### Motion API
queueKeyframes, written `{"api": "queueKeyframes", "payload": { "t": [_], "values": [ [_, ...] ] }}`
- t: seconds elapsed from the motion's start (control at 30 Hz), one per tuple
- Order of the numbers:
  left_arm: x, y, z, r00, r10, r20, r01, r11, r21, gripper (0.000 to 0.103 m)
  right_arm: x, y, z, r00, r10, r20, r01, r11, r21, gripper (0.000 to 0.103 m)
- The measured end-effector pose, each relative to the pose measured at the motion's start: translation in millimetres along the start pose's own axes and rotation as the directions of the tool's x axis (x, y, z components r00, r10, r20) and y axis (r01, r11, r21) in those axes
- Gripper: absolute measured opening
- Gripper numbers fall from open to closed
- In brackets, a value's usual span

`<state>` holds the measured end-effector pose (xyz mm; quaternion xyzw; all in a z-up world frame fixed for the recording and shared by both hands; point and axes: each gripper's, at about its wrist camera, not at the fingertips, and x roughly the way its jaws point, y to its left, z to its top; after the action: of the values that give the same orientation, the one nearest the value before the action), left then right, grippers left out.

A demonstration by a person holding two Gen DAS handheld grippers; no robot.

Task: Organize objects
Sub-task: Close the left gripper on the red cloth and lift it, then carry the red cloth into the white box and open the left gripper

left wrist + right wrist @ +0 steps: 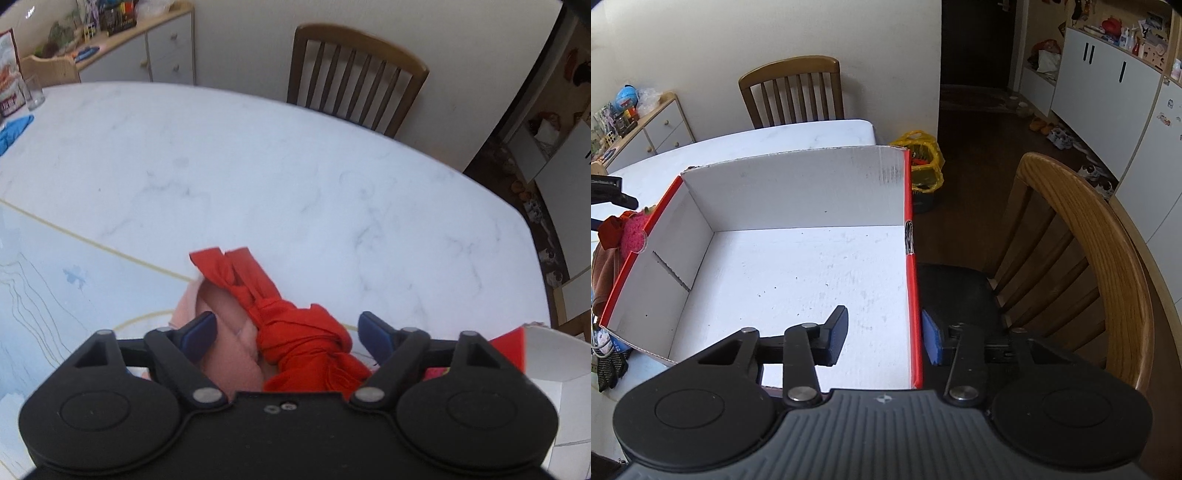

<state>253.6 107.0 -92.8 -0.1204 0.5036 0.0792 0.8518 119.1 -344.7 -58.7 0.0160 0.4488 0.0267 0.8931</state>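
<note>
Nearest the lens of the left tool (286,332), a knotted red cloth (295,332) and a pink cloth (225,332) lie bunched between its blue pads (201,330). The pads stand on either side of the bundle with a gap to the cloth, so this tool is released and grips nothing. The bundle rests on the counter (258,166), just beside a pale patterned mat (74,277) to the tool's left. To its right a corner of the white box (554,354) shows.

The right tool (884,332) straddles the red-edged right wall (911,266) of that box (798,266). One pad (838,332) is inside the box and the other (931,341) outside. The inner pad stands clear of the wall, so the wall is not yet pinched. The box floor ahead is bare white card, with walls on all sides.

Ahead of the left tool the marble-look counter is open as far as its rounded far edge. A glass (33,92) and a blue cloth (14,133) sit well off to the far left. Beyond the edge are a wooden chair (354,74) and a sideboard (155,48). To the right tool's right, past the counter's edge, stands a second chair (1089,258) over dark floor. A yellow bag (921,158) lies farther off.
</note>
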Motion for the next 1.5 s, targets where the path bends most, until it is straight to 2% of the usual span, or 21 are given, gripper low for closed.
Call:
{"api": "queueKeyframes", "payload": {
  "t": [0.13,0.3,0.4,0.6,0.83,1.07,1.33,1.5],
  "values": [
    [7.6,2.3,2.5,1.000,0.003,-0.015,-0.003,1.000,-0.015,0.068,3.6,-0.9,0.2,1.000,-0.011,-0.013,0.011,1.000,-0.002,0.035],
    [5.1,2.4,3.6,1.000,-0.024,-0.006,0.024,0.999,-0.027,0.045,4.9,-2.2,1.0,1.000,-0.015,-0.017,0.015,1.000,0.001,0.032],
    [1.7,0.7,2.6,1.000,-0.029,0.004,0.029,0.999,-0.018,0.036,6.8,-1.0,2.0,0.999,-0.024,-0.023,0.023,1.000,-0.003,0.029],
    [-8.5,-0.6,1.0,0.999,-0.042,0.034,0.042,0.999,-0.014,0.026,9.2,-0.9,2.5,0.999,-0.040,-0.036,0.039,0.999,-0.012,0.023],
    [-38.0,-6.7,-0.8,0.994,-0.059,0.088,0.060,0.998,-0.007,0.025,10.5,-5.1,2.1,0.998,-0.051,-0.037,0.051,0.999,-0.010,0.011],
    [-72.6,-23.6,-9.5,0.987,-0.089,0.133,0.084,0.996,0.043,0.025,10.1,-9.4,0.6,0.999,-0.040,-0.038,0.040,0.999,-0.001,0.007],
    [-116.1,-52.9,-20.3,0.970,-0.165,0.177,0.145,0.982,0.120,0.025,10.4,-12.6,0.6,0.999,-0.020,-0.034,0.020,1.000,0.010,0.006],
    [-136.5,-80.8,-32.5,0.953,-0.246,0.179,0.213,0.959,0.186,0.025,7.9,-14.2,0.4,1.000,-0.008,-0.027,0.008,1.000,0.004,0.006]
  ]
}}
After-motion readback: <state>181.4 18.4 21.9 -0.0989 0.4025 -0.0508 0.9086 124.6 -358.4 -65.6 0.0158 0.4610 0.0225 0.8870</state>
